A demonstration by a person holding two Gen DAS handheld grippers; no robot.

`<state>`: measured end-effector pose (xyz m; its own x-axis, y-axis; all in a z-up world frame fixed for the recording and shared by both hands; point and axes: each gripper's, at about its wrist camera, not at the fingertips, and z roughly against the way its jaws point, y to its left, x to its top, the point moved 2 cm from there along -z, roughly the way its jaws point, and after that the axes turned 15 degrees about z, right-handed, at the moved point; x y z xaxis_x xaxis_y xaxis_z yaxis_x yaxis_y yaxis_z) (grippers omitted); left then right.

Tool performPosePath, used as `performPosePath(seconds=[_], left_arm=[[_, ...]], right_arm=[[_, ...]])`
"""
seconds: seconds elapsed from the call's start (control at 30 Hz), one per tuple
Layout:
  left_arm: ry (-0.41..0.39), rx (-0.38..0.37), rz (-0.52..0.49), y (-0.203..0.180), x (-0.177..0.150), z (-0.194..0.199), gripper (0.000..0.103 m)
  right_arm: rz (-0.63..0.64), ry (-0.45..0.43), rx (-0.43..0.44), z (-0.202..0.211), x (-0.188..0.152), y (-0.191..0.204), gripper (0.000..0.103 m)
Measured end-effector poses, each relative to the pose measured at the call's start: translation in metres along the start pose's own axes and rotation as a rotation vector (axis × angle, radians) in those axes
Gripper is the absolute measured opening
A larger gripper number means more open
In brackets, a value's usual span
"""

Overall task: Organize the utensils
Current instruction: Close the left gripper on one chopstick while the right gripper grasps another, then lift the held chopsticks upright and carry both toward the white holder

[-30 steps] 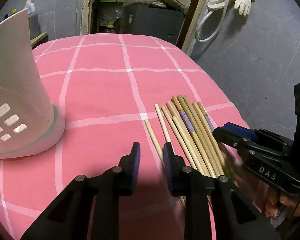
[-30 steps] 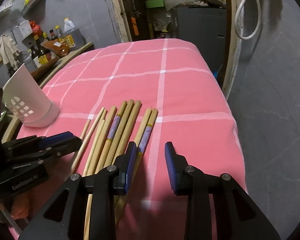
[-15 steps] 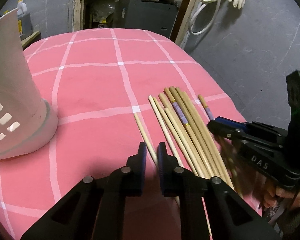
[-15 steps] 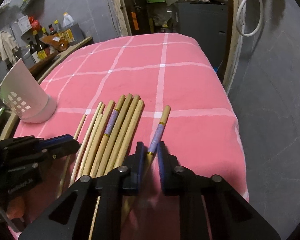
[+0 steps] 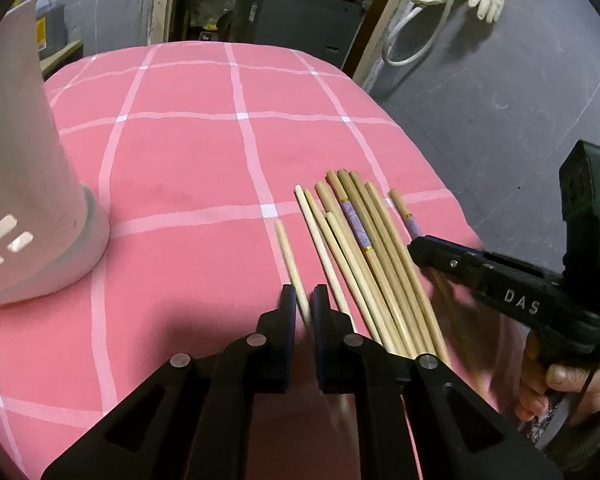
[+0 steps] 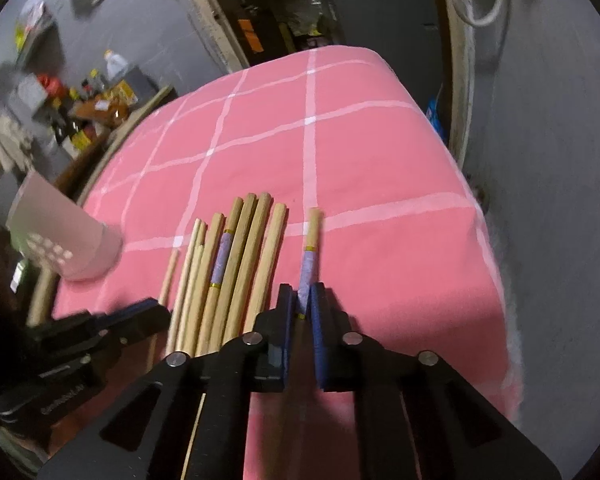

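Left gripper [image 5: 303, 305] is clamped on a plain chopstick [image 5: 287, 254] pointing to 12 o'clock, right gripper [image 6: 302, 305] on a purple-banded chopstick [image 6: 310, 249]; white holder [image 5: 24, 184] sits at 10 o'clock, nearer the left.

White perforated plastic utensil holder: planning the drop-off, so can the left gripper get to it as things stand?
Probably yes: bare pink checked cloth lies between the left gripper, shut on a pale wooden chopstick, and the holder.

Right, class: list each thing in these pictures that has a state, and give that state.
Left hand-held gripper: shut on pale chopstick.
Right hand-held gripper: shut on purple-banded chopstick.
Remaining chopsticks: lying side by side on the pink cloth.
White holder: upright; contents hidden.
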<state>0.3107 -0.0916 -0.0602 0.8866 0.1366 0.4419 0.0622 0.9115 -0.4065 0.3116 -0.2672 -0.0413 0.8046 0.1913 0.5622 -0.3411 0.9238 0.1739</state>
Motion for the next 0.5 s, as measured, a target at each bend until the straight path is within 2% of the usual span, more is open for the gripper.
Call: performPosePath(seconds=[0.17,0.3,0.4,0.5], left_arm=[[-0.008,-0.015,-0.001,-0.001,-0.009,0.01,0.002],[-0.071,-0.029,-0.016,-0.002,-0.017,0.029,0.002],[-0.158,-0.053,-0.025,-0.003,-0.022,0.051,0.002],[-0.263,-0.083,-0.023,-0.003,-0.025,0.074,0.002]], right_arm=[[-0.06,-0.037,0.048,0.011,-0.011,-0.003,0.005],[-0.067,-0.112,0.078,0.028,-0.017,0.005,0.005],[-0.045,-0.228,0.104,0.049,-0.019,0.018,0.005],[-0.014,-0.39,0.144,0.07,-0.021,0.034,0.005]])
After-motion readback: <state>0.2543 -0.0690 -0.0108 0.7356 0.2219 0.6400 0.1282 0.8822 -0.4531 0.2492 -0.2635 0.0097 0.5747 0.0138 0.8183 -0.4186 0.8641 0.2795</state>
